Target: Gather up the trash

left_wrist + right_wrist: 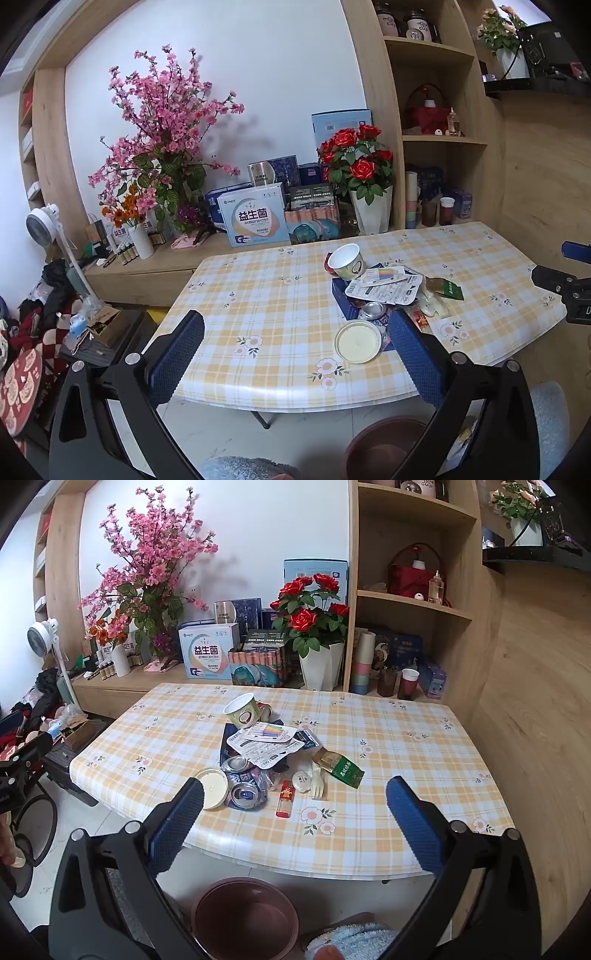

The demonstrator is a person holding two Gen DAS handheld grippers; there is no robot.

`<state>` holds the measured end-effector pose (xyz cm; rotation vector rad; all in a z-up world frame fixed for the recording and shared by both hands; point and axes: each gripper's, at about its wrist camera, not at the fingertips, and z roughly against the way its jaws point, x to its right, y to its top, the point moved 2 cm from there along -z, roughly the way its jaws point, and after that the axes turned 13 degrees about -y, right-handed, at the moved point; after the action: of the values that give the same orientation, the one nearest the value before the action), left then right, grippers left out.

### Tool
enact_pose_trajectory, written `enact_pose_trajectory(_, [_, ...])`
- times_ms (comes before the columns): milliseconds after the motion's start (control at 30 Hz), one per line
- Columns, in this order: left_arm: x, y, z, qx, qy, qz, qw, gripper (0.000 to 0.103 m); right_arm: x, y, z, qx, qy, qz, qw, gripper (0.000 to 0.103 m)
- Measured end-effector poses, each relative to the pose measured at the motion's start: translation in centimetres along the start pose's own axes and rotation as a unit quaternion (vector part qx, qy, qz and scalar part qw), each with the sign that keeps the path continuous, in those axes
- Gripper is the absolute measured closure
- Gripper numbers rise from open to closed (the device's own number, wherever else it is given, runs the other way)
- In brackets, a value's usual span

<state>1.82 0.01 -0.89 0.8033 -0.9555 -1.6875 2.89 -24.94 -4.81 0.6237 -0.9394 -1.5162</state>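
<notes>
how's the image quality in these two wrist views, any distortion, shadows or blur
Left wrist view: strong fisheye bending of the checked table edge and shelves, dark vignette corners, pink blossom branches casting a soft shadow on the wall. Right wrist view: same curvature, trash pile sharp, crushed can showing slight glare, wooden wall at right smeared.

1. Big Chinese characters "益生菌" read clearly on the light-blue box [208, 653] on the low shelf beyond the desk's far edge.
2. The same "益生菌" shows on a smaller box [120, 233] behind the white vase, farther left on that shelf.
3. "cup" can be made out on a jar [419, 23] on the top shelf.
4. The green packet [344, 768] near the desk's middle carries gold characters, too small to read.
5. Print on the white blister cards [264, 746] is too small as well.
</notes>
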Motion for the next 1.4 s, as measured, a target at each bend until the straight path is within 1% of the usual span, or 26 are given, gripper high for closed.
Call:
enact_pose_trajectory(800, [0.1,0.0,0.0,-0.006,0.001,-0.003,1.0000,0.005,0.1,0.0,-0.2,-0.002,-0.007,0.004,1.000,0.006])
enact_pose_trajectory(900, [-0.7,-0.8,-0.1,-0.007,0.001,-0.003,1.0000,0.005,0.0,-0.1,-0.4,0.000,-0.007,0.005,1.000,0.006])
enact_pose_trajectory(1100, [-0.7,-0.9,-0.1,-0.007,0.002,-0.002,1.0000,0.005,0.0,-0.1,-0.2,0.001,-0.009,0.006,1.000,0.006])
enact_pose_trajectory(1133, [-1.0,-1.7,-0.5,-0.007,0.002,-0.002,1.0000,0.005,0.0,-0.1,-0.2,0.001,-0.009,0.006,1.000,0.006])
enact_pose_trajectory(1400, [-1.3,-1.8,-0.2,-0.008,0.001,-0.003,1.0000,0.005,-0.1,-0.1,-0.2,0.000,-0.009,0.007,1.000,0.006])
